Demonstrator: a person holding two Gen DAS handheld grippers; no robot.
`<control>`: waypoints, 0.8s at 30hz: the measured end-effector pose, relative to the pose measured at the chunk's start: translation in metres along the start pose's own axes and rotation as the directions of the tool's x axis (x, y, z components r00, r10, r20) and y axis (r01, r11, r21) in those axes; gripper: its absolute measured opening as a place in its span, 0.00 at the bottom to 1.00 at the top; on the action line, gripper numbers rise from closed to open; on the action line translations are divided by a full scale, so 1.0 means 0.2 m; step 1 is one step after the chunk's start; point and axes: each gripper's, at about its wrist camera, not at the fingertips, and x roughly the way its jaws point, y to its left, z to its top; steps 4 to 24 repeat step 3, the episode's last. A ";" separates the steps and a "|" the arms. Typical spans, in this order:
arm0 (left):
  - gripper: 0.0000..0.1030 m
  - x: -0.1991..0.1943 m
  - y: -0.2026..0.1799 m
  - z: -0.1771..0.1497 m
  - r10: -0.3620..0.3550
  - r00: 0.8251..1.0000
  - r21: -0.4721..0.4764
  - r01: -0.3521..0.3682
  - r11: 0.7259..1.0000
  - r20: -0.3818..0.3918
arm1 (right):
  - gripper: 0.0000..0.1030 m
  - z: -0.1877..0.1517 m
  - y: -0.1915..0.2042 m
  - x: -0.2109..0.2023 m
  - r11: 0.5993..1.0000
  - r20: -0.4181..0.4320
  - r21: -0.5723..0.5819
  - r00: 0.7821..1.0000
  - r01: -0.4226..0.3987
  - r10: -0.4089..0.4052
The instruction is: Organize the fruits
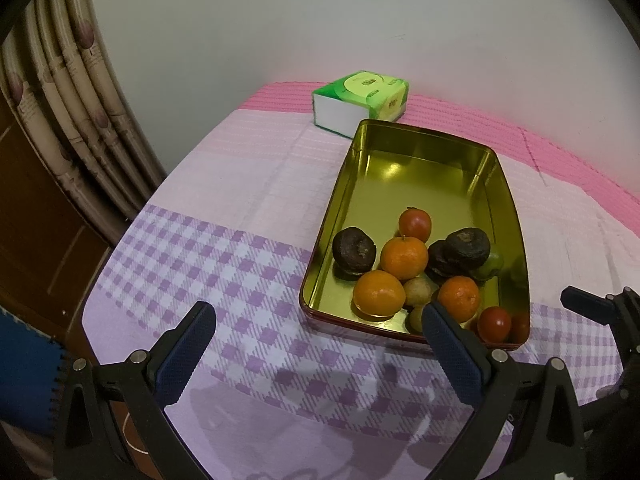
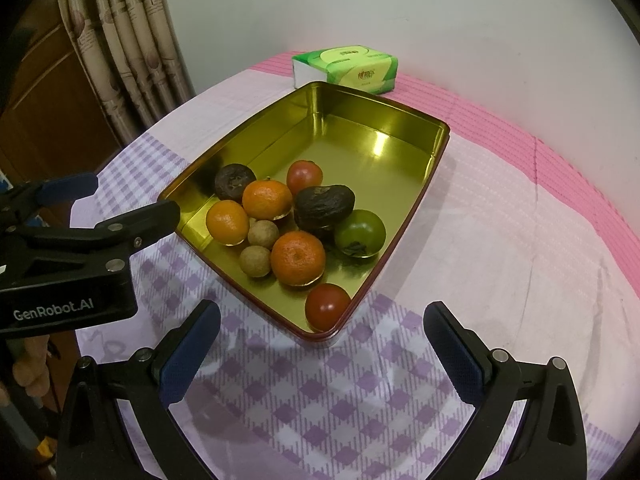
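Observation:
A gold metal tin (image 1: pixel 400 152) (image 2: pixel 360 120) lies on the checked tablecloth. Its near end holds several fruits: three oranges (image 2: pixel 298 258) (image 1: pixel 404 256), two red tomatoes (image 2: pixel 327 306) (image 1: pixel 494 323), dark wrinkled fruits (image 2: pixel 324 205) (image 1: pixel 354 247), a green fruit (image 2: pixel 360 233) and two small brown longans (image 2: pixel 256 261). My left gripper (image 1: pixel 318 334) is open and empty, just before the tin's near left corner. My right gripper (image 2: pixel 322 330) is open and empty, just before the tin's near corner. The left gripper also shows at the left of the right wrist view (image 2: pixel 120 200).
A green tissue pack (image 1: pixel 362 98) (image 2: pixel 346 67) lies behind the tin near the wall. Curtains (image 1: pixel 76 112) and a wooden door (image 2: pixel 44 92) stand to the left, past the table's left edge. The tablecloth (image 2: pixel 500 220) spreads to the right of the tin.

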 end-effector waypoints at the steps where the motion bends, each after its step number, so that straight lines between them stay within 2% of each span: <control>1: 0.99 0.00 0.00 0.00 0.001 1.000 -0.001 -0.001 1.000 0.000 | 0.98 0.00 0.00 0.00 1.000 0.001 -0.001 1.000 -0.001 0.001; 24: 0.99 0.00 0.00 0.01 0.002 1.000 -0.001 -0.002 1.000 0.000 | 0.98 0.00 0.00 0.00 1.000 0.003 -0.001 1.000 0.004 -0.004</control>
